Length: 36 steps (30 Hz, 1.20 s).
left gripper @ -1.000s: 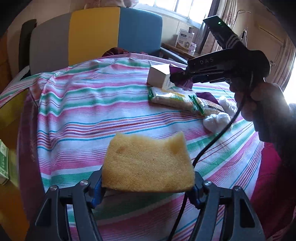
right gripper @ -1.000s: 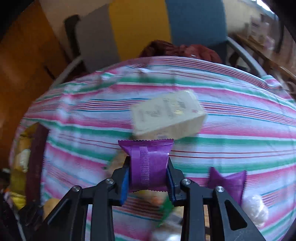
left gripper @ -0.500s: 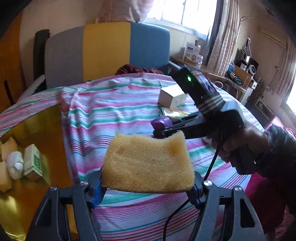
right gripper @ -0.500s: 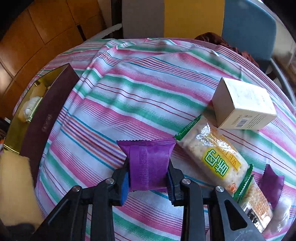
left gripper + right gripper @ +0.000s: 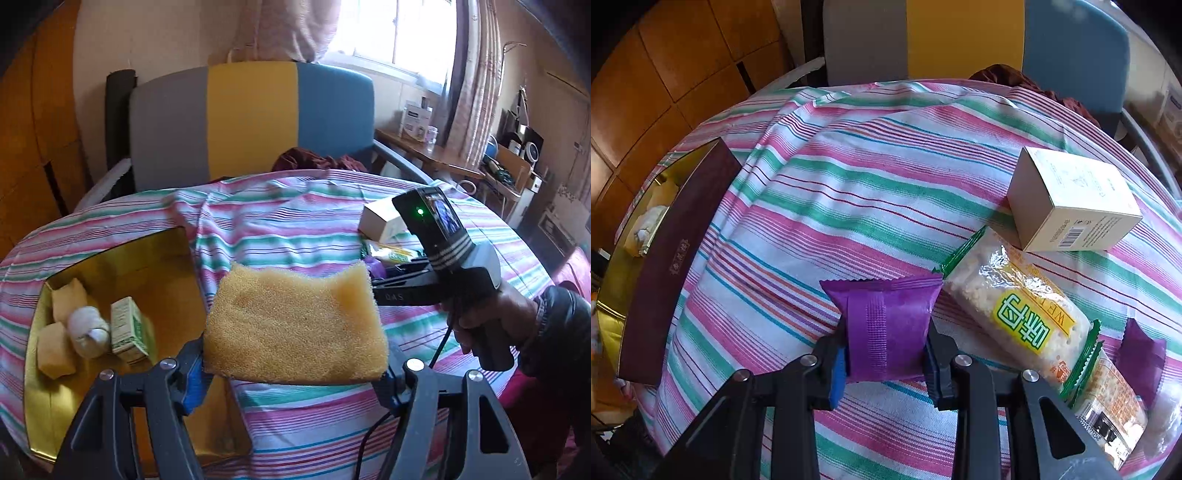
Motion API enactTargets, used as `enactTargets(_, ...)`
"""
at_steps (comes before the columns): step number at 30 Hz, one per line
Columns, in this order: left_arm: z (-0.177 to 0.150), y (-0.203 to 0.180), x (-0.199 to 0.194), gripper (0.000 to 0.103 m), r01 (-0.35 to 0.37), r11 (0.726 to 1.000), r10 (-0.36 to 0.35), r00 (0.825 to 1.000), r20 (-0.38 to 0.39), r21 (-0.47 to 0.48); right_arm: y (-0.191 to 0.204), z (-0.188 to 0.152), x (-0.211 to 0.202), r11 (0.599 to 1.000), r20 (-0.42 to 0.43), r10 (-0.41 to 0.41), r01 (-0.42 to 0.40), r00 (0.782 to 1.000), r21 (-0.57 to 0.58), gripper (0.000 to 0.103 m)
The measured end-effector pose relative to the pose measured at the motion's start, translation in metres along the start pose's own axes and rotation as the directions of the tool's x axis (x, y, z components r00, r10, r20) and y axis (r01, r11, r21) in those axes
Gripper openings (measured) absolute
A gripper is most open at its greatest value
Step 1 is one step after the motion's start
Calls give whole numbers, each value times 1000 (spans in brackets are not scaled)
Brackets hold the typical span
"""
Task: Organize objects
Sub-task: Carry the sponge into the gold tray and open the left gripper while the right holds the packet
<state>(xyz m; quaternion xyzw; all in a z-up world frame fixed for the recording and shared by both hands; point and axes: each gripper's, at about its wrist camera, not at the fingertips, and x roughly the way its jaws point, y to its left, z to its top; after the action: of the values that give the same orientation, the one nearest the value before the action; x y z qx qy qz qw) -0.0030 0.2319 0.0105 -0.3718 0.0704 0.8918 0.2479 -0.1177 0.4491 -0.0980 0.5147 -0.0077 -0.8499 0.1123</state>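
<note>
My left gripper (image 5: 293,373) is shut on a wide yellow sponge (image 5: 295,321), held above the striped tablecloth just right of an open gold-lined box (image 5: 122,258). That box holds two yellow sponges (image 5: 55,349), a white ball (image 5: 86,332) and a small green-and-white carton (image 5: 129,334). My right gripper (image 5: 886,358) is shut on a purple snack packet (image 5: 886,325), hovering over the cloth left of a green-edged cracker pack (image 5: 1015,310). In the left wrist view a hand carries the right gripper (image 5: 380,273) just behind the sponge.
A white carton (image 5: 1071,206) lies beyond the cracker pack, and a second purple packet (image 5: 1141,354) and another snack pack (image 5: 1108,398) lie at the right. The box's dark purple wall (image 5: 672,266) stands at the left. A grey, yellow and blue chair (image 5: 251,122) is behind the table.
The left gripper rose and swung left with the sponge, bringing the gold-lined box into view. The right gripper carried the purple packet left across the cloth, then held still.
</note>
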Motion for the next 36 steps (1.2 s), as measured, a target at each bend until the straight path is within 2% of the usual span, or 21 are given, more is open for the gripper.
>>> enactTargets(10, 0, 24, -20, 72, -71, 996, 72, 997, 14, -47, -2, -5, -3, 1000, 28, -7, 6, 1000, 20, 34)
enactTargets(15, -3, 54, -28, 72, -109, 985, 107, 994, -19, -132, 3, -8, -4, 999, 52, -40, 39, 998, 15, 34)
enactTargets(19, -10, 89, -38, 72, -184, 962, 180, 983, -34, -201, 7, -10, -5, 998, 68, -67, 67, 995, 4, 34)
enactTargets(26, -31, 142, -45, 72, -293, 918, 287, 956, -65, -265, 13, -12, -5, 994, 90, -107, 109, 990, -10, 34)
enactTargets(29, -42, 170, -46, 72, -303, 900, 289, 953, -91, -312, 15, -13, -5, 992, 96, -123, 124, 988, -11, 35)
enactTargets(34, -65, 227, -54, 72, -248, 863, 218, 969, -118, -441, 19, -13, -5, 990, 99, -140, 143, 985, -16, 35)
enactTargets(36, -72, 239, -55, 72, -258, 853, 229, 966, -119, -454, 19, -14, -5, 990, 100, -141, 144, 985, -15, 35)
